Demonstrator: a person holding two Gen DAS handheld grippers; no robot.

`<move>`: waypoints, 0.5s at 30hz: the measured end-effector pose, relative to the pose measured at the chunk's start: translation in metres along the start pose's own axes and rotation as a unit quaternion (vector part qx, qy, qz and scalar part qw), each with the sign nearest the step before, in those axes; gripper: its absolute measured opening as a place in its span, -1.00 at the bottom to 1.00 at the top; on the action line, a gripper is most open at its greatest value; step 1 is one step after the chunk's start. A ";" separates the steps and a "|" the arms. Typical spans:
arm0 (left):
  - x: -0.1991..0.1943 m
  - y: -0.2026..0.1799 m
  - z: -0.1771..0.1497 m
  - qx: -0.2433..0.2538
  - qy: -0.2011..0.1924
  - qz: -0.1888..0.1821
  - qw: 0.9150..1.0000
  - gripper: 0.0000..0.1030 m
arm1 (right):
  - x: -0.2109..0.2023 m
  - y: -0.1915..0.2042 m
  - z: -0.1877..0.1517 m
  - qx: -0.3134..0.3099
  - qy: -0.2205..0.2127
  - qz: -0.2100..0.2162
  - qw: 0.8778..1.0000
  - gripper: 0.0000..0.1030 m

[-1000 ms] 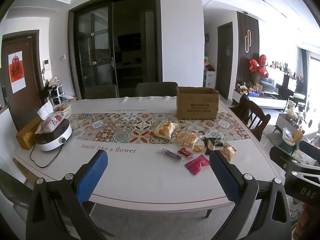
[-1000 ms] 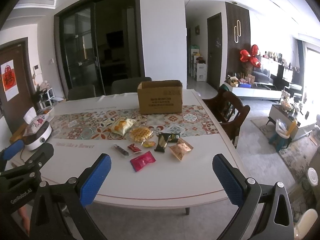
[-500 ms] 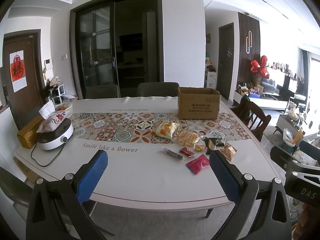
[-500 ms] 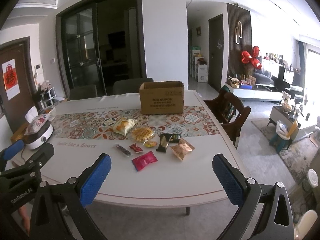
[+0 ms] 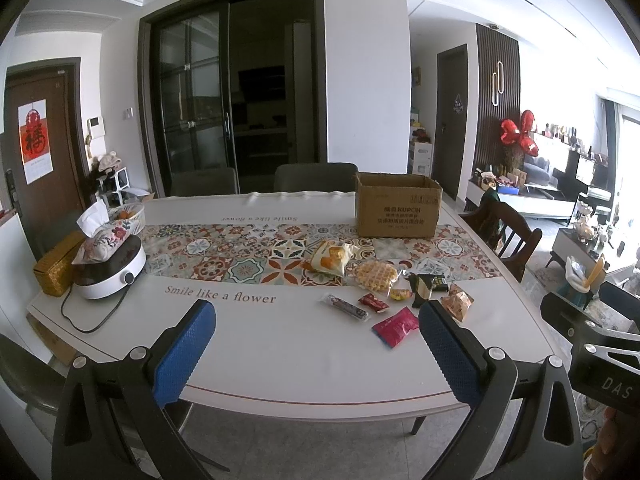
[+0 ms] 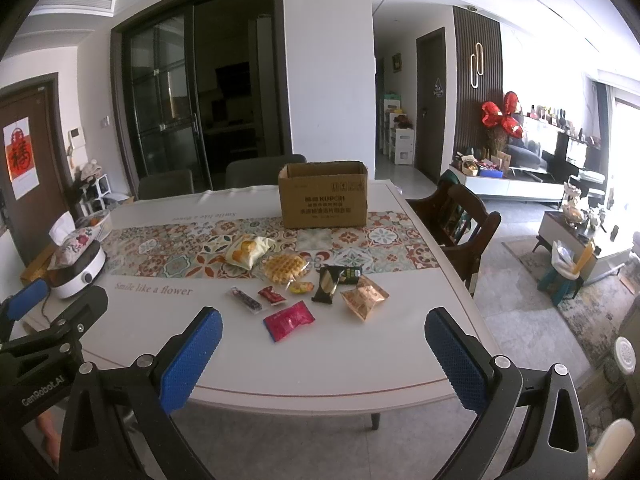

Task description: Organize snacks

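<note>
Snacks (image 6: 304, 280) before cardboard box (image 6: 323, 196) — both tongs (image 5: 316, 344) (image 6: 322, 354) apart, empty.

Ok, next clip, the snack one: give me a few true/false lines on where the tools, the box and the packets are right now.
1. Both tools, the left tool and the right tool, are open and hold nothing. True.
2. The cardboard box lies tipped on its side. False: it stands upright with its top open.
3. The pink packet is the snack nearest the table's front edge. True.
4. The waffle packet is already inside the box. False: it lies on the table in front of the box.
5. The tissue pouch rests on top of the white appliance. True.
</note>
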State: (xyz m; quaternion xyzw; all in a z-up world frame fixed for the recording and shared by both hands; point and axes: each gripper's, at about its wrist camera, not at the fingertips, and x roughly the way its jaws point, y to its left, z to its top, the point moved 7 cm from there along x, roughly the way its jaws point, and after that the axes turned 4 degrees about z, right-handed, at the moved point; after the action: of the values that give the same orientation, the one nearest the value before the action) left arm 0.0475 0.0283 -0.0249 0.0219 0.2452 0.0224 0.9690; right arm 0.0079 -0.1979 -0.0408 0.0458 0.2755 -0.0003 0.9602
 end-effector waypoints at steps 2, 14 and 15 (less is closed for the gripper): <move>0.000 0.000 0.000 0.000 0.000 -0.001 1.000 1.00 | 0.000 0.000 0.000 0.000 0.000 0.000 1.000 0.99; 0.000 0.000 0.001 -0.001 0.000 -0.001 1.000 1.00 | 0.000 0.000 0.000 -0.001 0.001 -0.001 1.000 0.99; 0.000 0.001 0.000 -0.001 0.001 -0.001 1.000 1.00 | 0.000 0.000 0.000 -0.001 0.001 -0.001 1.000 0.99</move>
State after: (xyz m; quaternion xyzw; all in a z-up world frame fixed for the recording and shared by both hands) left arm 0.0478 0.0290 -0.0245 0.0212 0.2457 0.0218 0.9689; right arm 0.0082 -0.1980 -0.0411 0.0447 0.2770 -0.0011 0.9598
